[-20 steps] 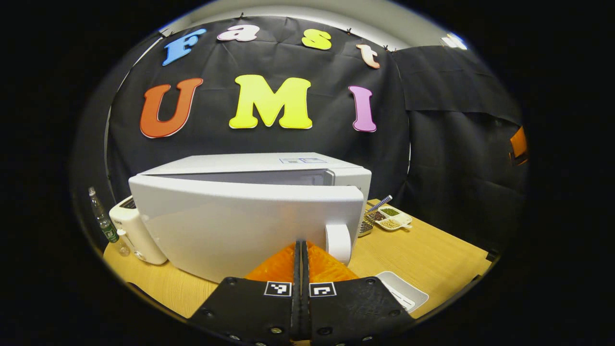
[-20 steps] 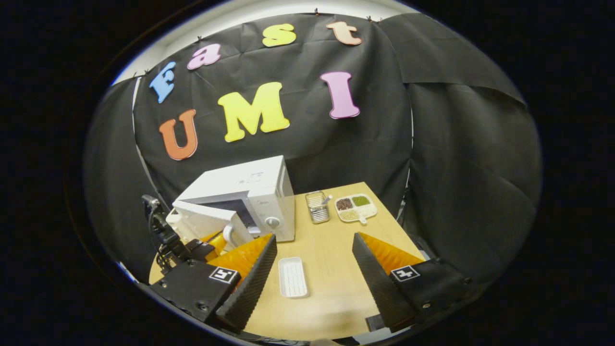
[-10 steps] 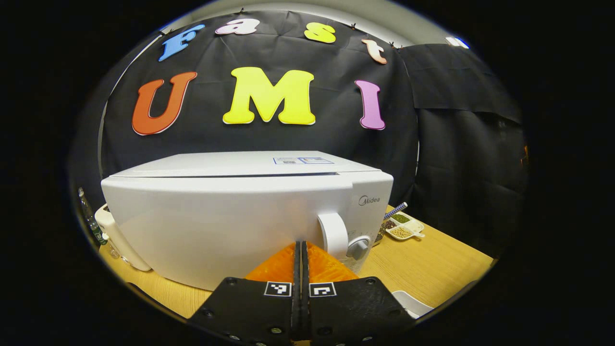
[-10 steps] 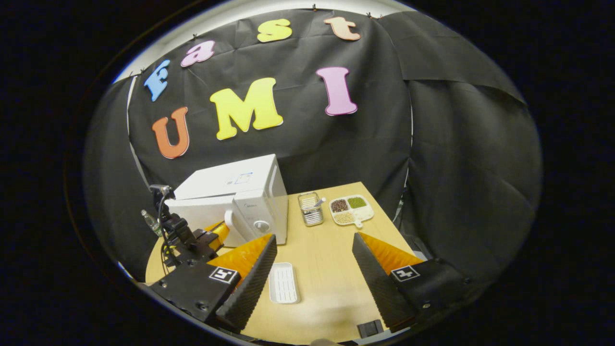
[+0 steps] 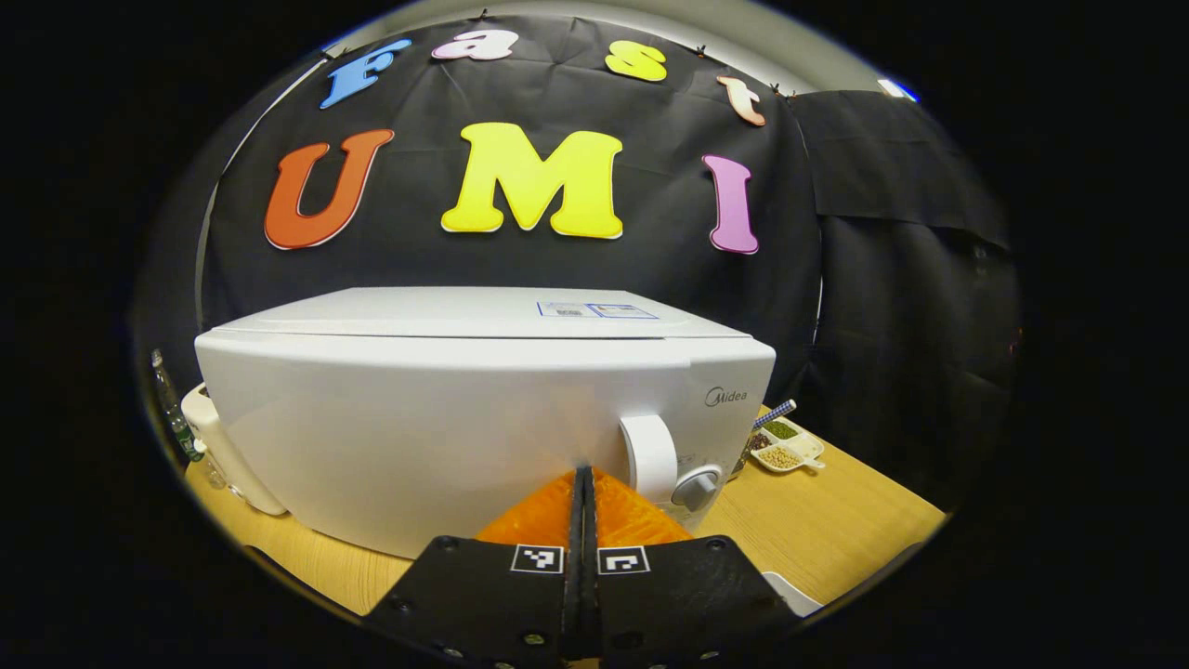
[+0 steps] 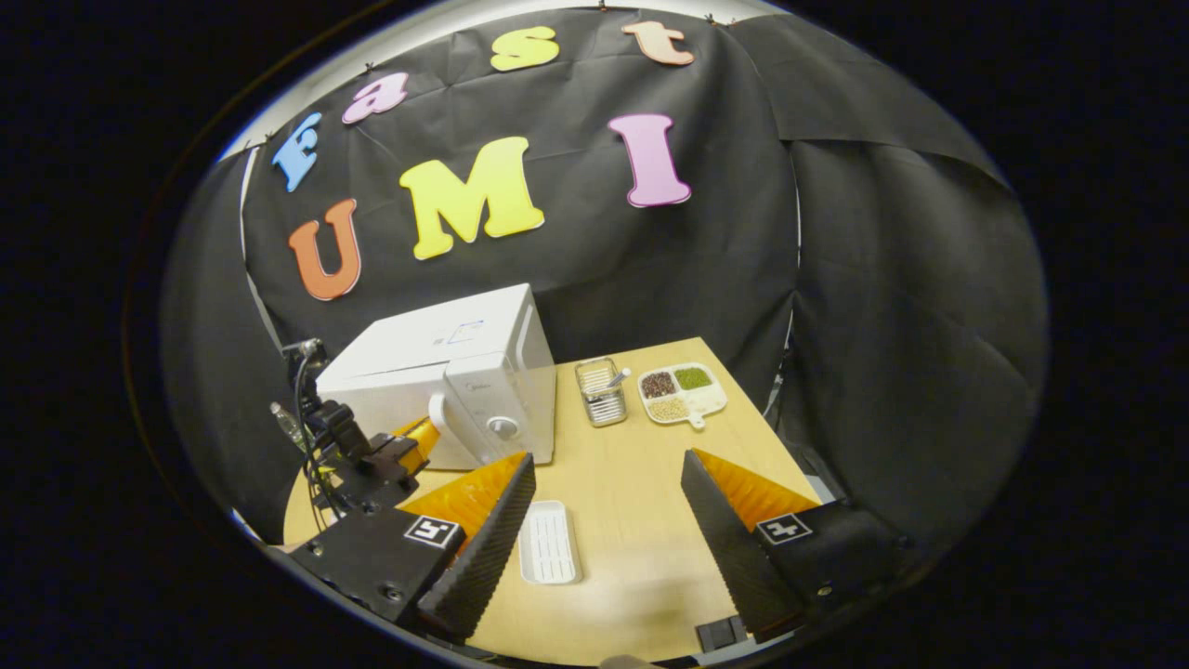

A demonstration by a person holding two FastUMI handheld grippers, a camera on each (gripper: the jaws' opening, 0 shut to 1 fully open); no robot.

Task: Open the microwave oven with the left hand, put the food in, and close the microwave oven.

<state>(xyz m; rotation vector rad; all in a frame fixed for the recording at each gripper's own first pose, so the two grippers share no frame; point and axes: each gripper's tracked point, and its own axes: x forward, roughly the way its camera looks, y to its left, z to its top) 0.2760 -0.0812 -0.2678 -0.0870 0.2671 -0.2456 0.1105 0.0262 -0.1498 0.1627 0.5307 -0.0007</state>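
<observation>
White microwave oven (image 5: 446, 409) at the back left of the wooden bench (image 6: 641, 520), door flush with the body, closed. Curved white door handle (image 5: 650, 455) and grey dial (image 5: 697, 488) at the door's right edge, just beyond the left claw's tips. Sticker on the top panel; too small to make out.

Left claw (image 5: 584, 483) low and centred before the door, orange fingers pressed flat together, nothing between them, tips against or just short of the door front; hard to tell which from this angle. In the right gripper view, the same left claw (image 6: 413, 437) at the microwave's front left corner, black body and cable trailing behind it.

Right claw (image 6: 608, 474) well back from the oven, above the bench's near edge, fingers spread wide, holding nothing.

White ridged tray (image 6: 548, 542) flat on the bench between the right claw's fingers, nearer the left one, seemingly bare. Its corner (image 5: 790, 595) at the lower right of the left gripper view.

Right of the microwave, a small metal basket (image 6: 601, 392) with a utensil inside, and beside it a white divided dish (image 6: 683, 392) with dark, green and pale grains in separate compartments; also in the left gripper view (image 5: 785, 446).

Left of the oven, a white appliance (image 5: 223, 446) and a clear bottle (image 5: 172, 409), both partly cut off.
</observation>
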